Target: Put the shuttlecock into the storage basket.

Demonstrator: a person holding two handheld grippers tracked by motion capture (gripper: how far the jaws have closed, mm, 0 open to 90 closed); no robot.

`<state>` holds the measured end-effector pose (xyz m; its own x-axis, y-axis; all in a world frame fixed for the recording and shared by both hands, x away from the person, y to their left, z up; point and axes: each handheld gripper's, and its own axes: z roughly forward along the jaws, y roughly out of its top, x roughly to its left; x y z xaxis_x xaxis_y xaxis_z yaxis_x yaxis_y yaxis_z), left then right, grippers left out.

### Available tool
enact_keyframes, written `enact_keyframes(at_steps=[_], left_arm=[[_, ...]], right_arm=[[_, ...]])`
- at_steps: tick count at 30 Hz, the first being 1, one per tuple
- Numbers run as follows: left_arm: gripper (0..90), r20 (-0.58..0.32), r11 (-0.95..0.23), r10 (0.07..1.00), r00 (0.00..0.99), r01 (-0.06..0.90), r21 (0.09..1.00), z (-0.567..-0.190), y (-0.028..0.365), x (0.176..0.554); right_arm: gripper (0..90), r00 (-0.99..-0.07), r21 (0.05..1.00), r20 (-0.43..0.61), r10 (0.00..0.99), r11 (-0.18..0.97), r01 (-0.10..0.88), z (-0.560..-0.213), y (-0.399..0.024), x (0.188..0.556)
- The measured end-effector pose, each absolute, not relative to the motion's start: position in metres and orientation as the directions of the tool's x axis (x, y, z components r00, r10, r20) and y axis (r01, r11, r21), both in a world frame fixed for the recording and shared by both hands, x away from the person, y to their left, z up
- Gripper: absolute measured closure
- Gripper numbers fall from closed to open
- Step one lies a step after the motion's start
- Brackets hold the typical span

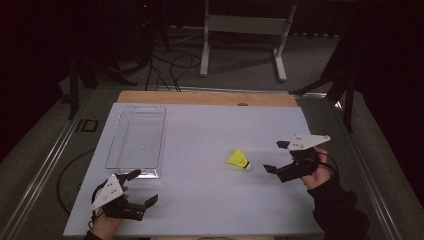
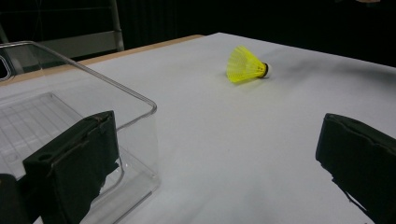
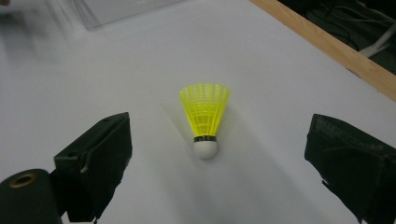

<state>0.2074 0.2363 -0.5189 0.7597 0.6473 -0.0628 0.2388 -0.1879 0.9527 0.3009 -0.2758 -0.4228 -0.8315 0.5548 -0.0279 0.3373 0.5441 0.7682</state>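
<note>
The right gripper, jaws spread wide, is facing the yellow shuttlecock lying near the table's right edge, while the left gripper is waiting open-jawed at the near-left corner.

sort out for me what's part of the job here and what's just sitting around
In the job:
- yellow shuttlecock, lying on its side, cork toward the right gripper, whose jaws are open either side of it
- clear plastic bin, likely where it goes
- left gripper, open, near the bin

Just about:
- white table frame on the floor
- cables behind the table
</note>
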Motion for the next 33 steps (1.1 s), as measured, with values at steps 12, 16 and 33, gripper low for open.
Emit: enact_keyframes(at_steps=[12, 16, 33], left_arm=[[0.1, -0.063, -0.189, 0.645, 0.761, 0.239, 0.952, -0.519, 0.236, 0.207], [0.1, -0.063, -0.19, 0.645, 0.761, 0.24, 0.952, -0.519, 0.236, 0.207], [0.1, -0.065, -0.192, 0.642, 0.764, 0.243, 0.951, -0.519, 0.236, 0.208]], right_arm=[[7.8, -0.851, 0.726, 0.0, 0.525, 0.585, 0.362, -0.424, -0.266, 0.316], [7.7, -0.854, 0.72, 0.006, 0.521, 0.59, 0.365, -0.425, -0.263, 0.32], [7.8, -0.866, 0.613, 0.041, 0.499, 0.672, 0.416, -0.444, -0.247, 0.336]])
